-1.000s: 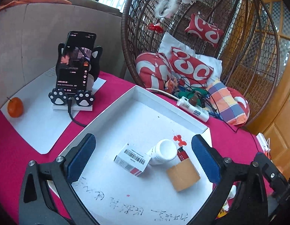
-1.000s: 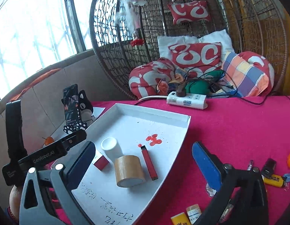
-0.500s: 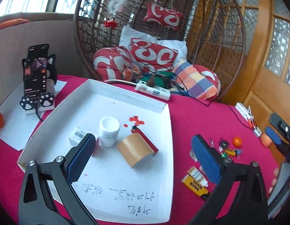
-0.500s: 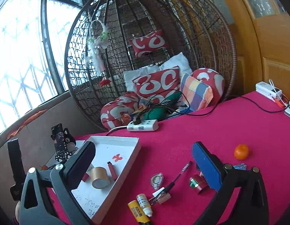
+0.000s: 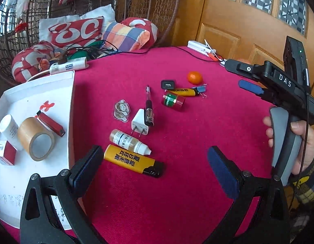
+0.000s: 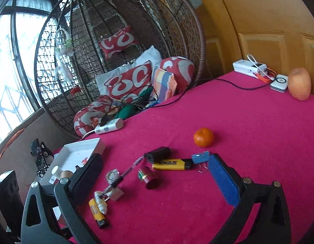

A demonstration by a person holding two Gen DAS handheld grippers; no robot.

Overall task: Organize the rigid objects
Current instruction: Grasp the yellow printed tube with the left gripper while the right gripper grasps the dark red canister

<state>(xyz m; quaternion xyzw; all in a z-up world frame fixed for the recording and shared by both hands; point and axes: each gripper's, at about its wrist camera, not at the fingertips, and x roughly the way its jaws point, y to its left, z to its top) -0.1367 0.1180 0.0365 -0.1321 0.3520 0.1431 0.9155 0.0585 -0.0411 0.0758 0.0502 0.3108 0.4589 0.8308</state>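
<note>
Take your bearings from the shallow white rectangular tray [image 5: 72,101] on the magenta cloth-covered surface [image 5: 197,142]: it already holds a roll of brown packing tape [image 5: 36,141], a white bottle and two red items, while the loose pieces lie scattered just beside its right edge. Your left hand-held gripper [image 5: 154,166] hovers spread wide and empty over the yellow lighter with black lettering [image 5: 133,161], the piece closest to the tray; your right hand-held gripper [image 6: 154,175] is equally wide open, holding nothing, above the red and green cylindrical can [image 6: 147,177]. For the lighter, I would close across its narrow width near the middle, and keep clear of the small clear dropper bottle [image 5: 129,142] touching its far side.
</note>
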